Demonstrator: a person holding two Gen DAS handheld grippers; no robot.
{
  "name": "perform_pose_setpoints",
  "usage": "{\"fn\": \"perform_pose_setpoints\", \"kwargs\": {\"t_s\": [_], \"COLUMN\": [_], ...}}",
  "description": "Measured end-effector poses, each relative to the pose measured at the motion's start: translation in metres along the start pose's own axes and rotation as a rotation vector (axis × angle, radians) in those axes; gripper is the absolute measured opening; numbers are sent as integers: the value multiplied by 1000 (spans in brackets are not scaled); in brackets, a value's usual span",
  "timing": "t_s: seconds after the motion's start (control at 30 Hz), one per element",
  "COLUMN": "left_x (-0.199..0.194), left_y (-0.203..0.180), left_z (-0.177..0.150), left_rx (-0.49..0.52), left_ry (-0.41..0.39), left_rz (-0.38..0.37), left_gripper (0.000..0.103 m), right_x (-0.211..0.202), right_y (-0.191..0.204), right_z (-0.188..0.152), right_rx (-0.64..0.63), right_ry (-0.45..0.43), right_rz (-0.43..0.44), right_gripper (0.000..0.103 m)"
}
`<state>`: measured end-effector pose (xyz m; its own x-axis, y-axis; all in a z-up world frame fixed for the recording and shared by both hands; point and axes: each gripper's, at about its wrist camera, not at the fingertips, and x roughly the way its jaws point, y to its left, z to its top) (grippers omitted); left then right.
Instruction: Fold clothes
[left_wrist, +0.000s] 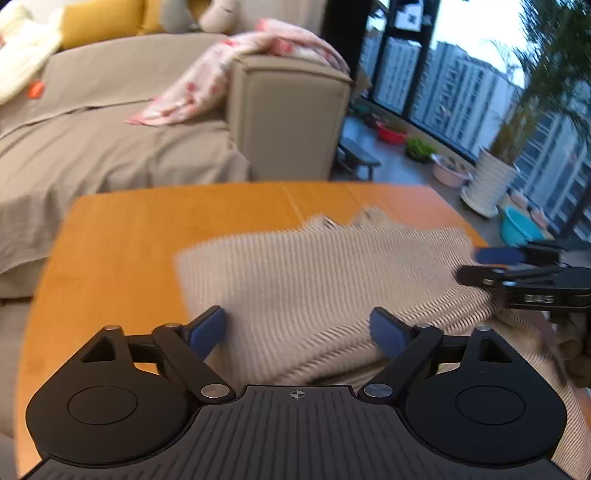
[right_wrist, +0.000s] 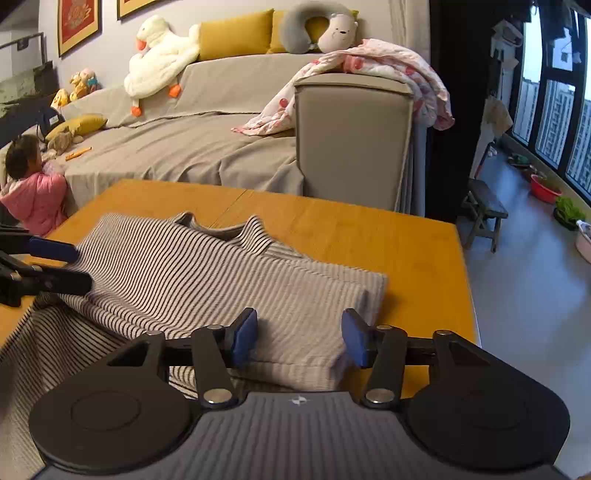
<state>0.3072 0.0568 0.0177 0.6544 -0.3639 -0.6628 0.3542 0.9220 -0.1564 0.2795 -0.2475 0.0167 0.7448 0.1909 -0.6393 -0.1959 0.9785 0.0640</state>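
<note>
Striped knit garment (right_wrist: 207, 280), fine dark-and-pale ribbing, lies partly folded on the smooth orange wooden table (right_wrist: 369, 236), collar toward the sofa (right_wrist: 347, 140). Left gripper (left_wrist: 297, 328): blue-padded fingers spread wide above the cloth, nothing between them. Right gripper (right_wrist: 299, 334): fingers likewise spread, straddling the folded edge without pinching it. The left-wrist view is motion-blurred.

A striped garment (left_wrist: 317, 280) is spread on the orange wooden table (left_wrist: 140, 236), toward its right edge, blurred. The left gripper (left_wrist: 297, 330) is held over the garment's near edge with jaws apart, nothing between them. The right gripper (left_wrist: 476, 264) is seen at the garment's right side.
</note>
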Motion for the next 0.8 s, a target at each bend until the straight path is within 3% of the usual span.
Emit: {"fn": "perform_pose_setpoints", "kwargs": {"t_s": [0.17, 0.33, 0.43, 0.5, 0.57, 0.63, 0.67, 0.77, 0.8], "left_x": [6, 28, 44, 54, 64, 67, 69, 54, 46], "left_y": [47, 71, 64, 59, 57, 56, 55, 52, 51], "left_z": [13, 18, 18, 24, 31, 33, 34, 35, 36], "left_rx": [-118, -210, -151, -122, -123, -88, -71, -49, -47], "left_ry": [57, 96, 72, 65, 70, 61, 57, 27, 14], "left_rz": [-69, -219, -214, -226, -247, -211, -193, -173, -172], "left_gripper": [94, 94, 95, 95, 92, 72, 68, 49, 37], "right_x": [-7, 37, 61, 75, 83, 86, 86, 78, 70], "right_y": [-57, -91, -93, -79, -56, -33, -28, -24, -24], "right_z": [23, 20, 23, 31, 41, 49, 51, 55, 58], "right_rx": [248, 392, 460, 427, 302, 154, 123, 100, 94], "right_ry": [14, 148, 168, 187, 199, 201, 199, 177, 158], "right_rz": [105, 205, 327, 384, 377, 326, 312, 296, 291], "right_gripper": [57, 64, 64, 63, 51, 42, 38, 24, 23]}}
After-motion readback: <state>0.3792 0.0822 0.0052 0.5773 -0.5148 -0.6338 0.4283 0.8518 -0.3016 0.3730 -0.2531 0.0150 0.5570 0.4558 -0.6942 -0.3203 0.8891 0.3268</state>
